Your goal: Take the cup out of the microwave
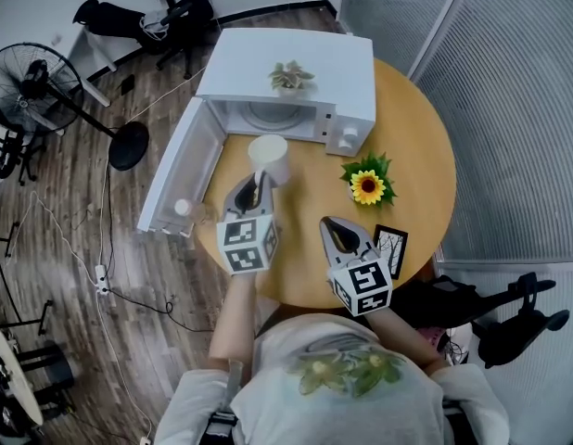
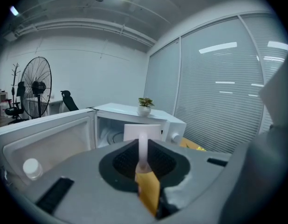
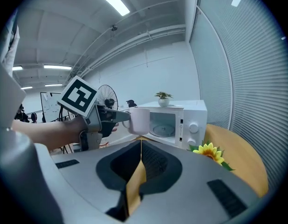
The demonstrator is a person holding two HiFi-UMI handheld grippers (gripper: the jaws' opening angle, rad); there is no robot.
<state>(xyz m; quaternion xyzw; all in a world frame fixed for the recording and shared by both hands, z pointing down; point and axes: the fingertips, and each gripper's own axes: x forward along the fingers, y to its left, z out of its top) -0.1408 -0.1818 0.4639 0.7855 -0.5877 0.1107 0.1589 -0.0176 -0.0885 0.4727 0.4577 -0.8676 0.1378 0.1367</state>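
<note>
The white cup hangs in the air just outside the open microwave, above the round wooden table. My left gripper is shut on the cup's handle, and the cup body stands upright beyond its jaws. In the right gripper view the cup sits in front of the microwave's cavity, held by the left gripper. My right gripper hovers over the table's near side, its jaws shut with nothing between them.
The microwave door swings wide open to the left, past the table edge. A small potted plant stands on the microwave. A sunflower and a black-framed card lie on the table's right. A floor fan stands at the left.
</note>
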